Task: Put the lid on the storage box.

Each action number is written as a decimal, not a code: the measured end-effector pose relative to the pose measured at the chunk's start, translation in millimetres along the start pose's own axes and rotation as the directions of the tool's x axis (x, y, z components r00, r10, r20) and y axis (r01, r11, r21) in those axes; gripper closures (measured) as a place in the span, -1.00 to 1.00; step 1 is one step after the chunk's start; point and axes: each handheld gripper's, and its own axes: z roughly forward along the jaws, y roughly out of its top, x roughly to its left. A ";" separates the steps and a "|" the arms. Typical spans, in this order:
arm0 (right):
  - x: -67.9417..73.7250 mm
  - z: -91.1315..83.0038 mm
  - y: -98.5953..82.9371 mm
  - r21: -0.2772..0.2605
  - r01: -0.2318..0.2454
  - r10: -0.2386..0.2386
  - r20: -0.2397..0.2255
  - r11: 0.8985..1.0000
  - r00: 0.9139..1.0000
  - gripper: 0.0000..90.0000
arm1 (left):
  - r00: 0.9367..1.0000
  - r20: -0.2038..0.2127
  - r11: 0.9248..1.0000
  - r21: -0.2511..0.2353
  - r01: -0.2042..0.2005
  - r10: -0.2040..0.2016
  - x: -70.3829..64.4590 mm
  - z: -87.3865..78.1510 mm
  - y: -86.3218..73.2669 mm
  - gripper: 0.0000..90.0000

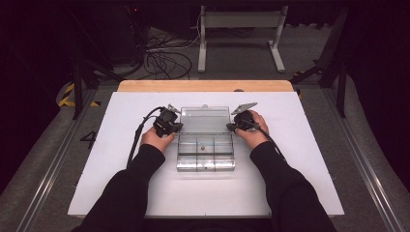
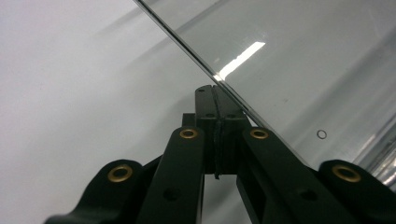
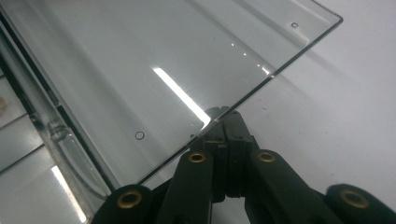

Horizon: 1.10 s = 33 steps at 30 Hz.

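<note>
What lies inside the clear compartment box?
In the clear box, one small dark item sits in a middle compartment; glare on the front row hides anything there.

High view looks forward-down over the white table (image 1: 121,183); both gripper views sit close, facing opposite side edges of the shared clear lid (image 1: 205,119).

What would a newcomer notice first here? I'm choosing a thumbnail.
A clear plastic compartment box sits mid-table on the white board, its lid swung open behind it. The left gripper and right gripper meet the lid's two side edges, jaws closed against them.
</note>
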 end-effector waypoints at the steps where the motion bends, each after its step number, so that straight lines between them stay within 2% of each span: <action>1: 0.3 0.0 0.1 0.000 0.003 -0.003 0.002 1.000 1.000 1.00 | 1.000 -0.001 1.000 -0.004 0.001 -0.001 0.0 -0.2 0.0 0.98; 11: 0.7 -3.1 1.8 -0.024 -0.002 0.002 0.007 1.000 1.000 1.00 | 1.000 -0.015 0.999 -0.037 -0.010 0.009 -0.6 -7.2 2.0 0.99; 16: 0.7 -5.0 3.1 -0.042 0.002 -0.002 0.011 0.999 1.000 1.00 | 1.000 -0.009 0.998 -0.055 -0.008 0.008 -0.9 -9.9 2.1 0.98; 33: 0.9 -11.2 5.7 -0.066 0.003 -0.002 0.027 0.998 1.000 1.00 | 1.000 -0.010 0.997 -0.074 -0.012 0.012 -1.9 -14.5 2.8 0.99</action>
